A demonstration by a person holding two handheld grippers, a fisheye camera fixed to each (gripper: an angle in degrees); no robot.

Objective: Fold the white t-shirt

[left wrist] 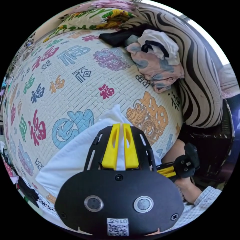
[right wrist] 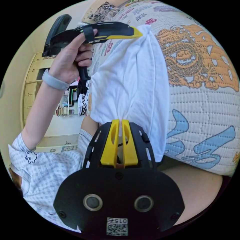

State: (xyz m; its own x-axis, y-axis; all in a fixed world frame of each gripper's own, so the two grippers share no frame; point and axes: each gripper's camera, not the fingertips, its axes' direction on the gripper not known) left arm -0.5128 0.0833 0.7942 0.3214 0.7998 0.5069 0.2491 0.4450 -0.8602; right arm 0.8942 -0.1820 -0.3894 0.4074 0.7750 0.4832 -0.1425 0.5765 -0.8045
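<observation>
Bright, even daylight, soft shadows, sharp centre focus, strong fisheye bending within black circular borders.

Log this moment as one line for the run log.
task: fold t-shirt | left tongs: shut on t-shirt | right tongs: shut on t-shirt | surface: printed mat | nearby: clothes pile

1. Left gripper (left wrist: pixel 121 126): jaws nearly together, pinching white cloth, pointing toward 12 o'clock.
2. Right gripper (right wrist: pixel 120 122): jaws nearly together, pinching white cloth.
3. Left hand (right wrist: pixel 71 58) at 10 o'clock in right gripper view, gripping handle, forearm bare.
</observation>
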